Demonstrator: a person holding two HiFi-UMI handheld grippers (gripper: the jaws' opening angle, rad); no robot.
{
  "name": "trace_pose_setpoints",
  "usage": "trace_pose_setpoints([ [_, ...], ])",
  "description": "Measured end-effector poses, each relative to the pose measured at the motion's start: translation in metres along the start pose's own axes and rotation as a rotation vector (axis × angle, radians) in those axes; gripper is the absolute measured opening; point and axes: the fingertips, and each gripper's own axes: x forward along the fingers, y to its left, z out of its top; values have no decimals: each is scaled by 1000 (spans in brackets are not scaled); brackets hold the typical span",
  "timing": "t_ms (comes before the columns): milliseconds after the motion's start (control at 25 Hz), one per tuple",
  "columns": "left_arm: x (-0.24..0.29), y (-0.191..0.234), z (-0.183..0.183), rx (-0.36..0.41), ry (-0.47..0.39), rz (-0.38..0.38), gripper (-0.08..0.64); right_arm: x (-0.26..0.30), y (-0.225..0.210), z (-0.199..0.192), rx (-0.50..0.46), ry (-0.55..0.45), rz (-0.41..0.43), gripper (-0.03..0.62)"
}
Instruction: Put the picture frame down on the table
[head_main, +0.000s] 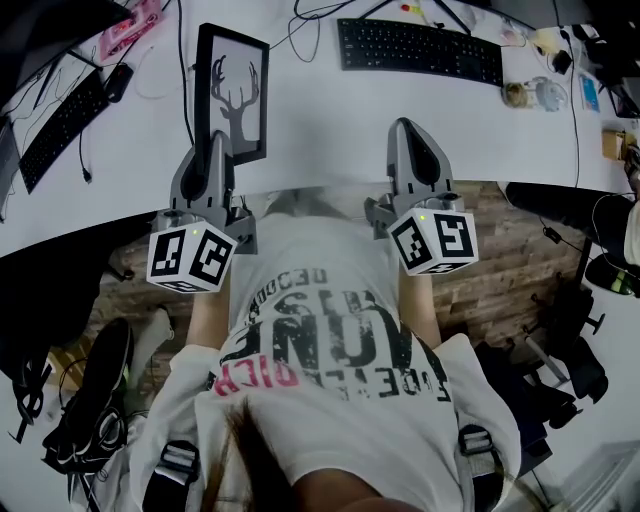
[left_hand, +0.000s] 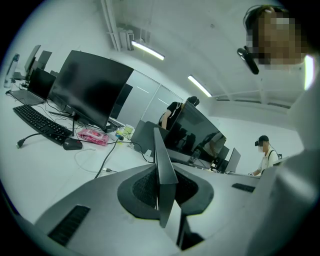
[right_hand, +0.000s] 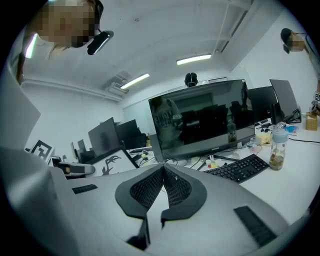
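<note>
At white table (head_main: 320, 115), left hand-held gripper (head_main: 217, 140) pinches thin black picture frame (head_main: 235, 95); right hand-held gripper (right_hand: 162, 170) closed, empty.

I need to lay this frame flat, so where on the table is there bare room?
The widest bare patch of table lies between the picture frame, the black keyboard and the right tool. Left of the frame, cables and a second keyboard crowd it; the far right holds small containers.

The white table (head_main: 330, 110) carries a black keyboard (head_main: 420, 50) at its far side, a second keyboard (head_main: 60, 120) at the left with a black mouse (head_main: 118, 82) beside it, a pink packet (head_main: 130, 25), loose black cables (head_main: 182, 70) and a bottle (right_hand: 278, 146).
</note>
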Motion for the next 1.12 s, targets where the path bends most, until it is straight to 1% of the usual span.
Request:
trace_pose_setpoints([
  [280,3,3,-13,-8,23,22,31,2,0,-5,-3,20,18,-2],
  [640,15,18,-41,-35,88,53,31,12,10,-30,3,99,39,0],
  [960,24,21,-62,-65,131,45,31,11,20,-48,15,147,50,0],
  [1120,32,14,-74,-82,149,35,31,8,16,-52,21,159,42,0],
])
